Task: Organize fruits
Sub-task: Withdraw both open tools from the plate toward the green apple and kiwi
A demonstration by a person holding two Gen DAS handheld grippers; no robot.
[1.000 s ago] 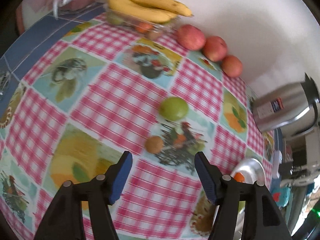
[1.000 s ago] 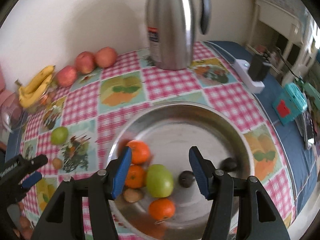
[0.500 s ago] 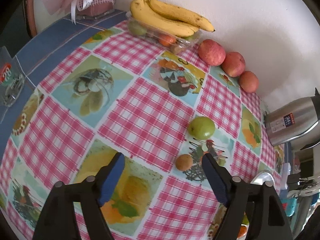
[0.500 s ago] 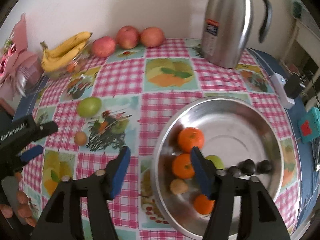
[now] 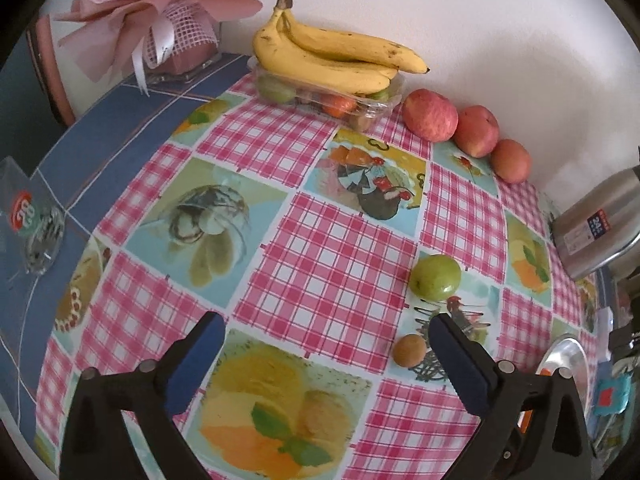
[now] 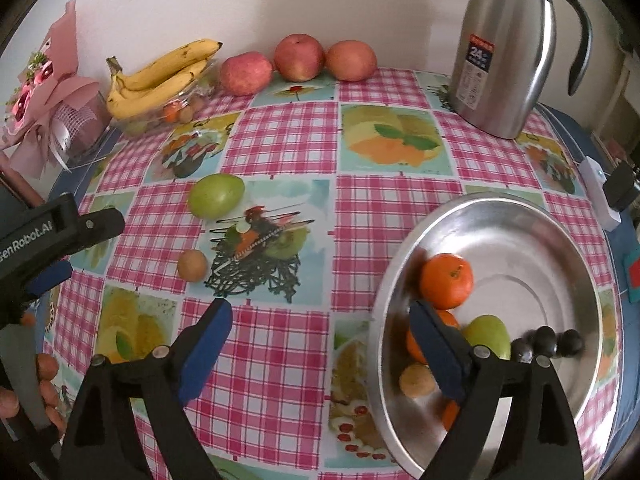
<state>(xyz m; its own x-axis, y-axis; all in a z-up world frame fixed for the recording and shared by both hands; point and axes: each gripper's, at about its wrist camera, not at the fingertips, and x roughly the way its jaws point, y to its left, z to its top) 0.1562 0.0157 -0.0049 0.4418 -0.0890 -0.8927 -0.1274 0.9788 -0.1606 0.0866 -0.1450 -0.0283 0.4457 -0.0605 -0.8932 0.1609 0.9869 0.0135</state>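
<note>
Right gripper and left gripper just spread wide, empty; swung off steel bowl; small brown fruit ahead, next.

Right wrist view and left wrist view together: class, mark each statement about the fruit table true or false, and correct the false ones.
1. The bananas lie in the steel bowl. False: they rest on a clear tray by the wall.
2. Three red apples line the wall. True.
3. The right gripper holds an orange. False: it is open and empty.
4. A green fruit sits on the tablecloth. True.
</note>
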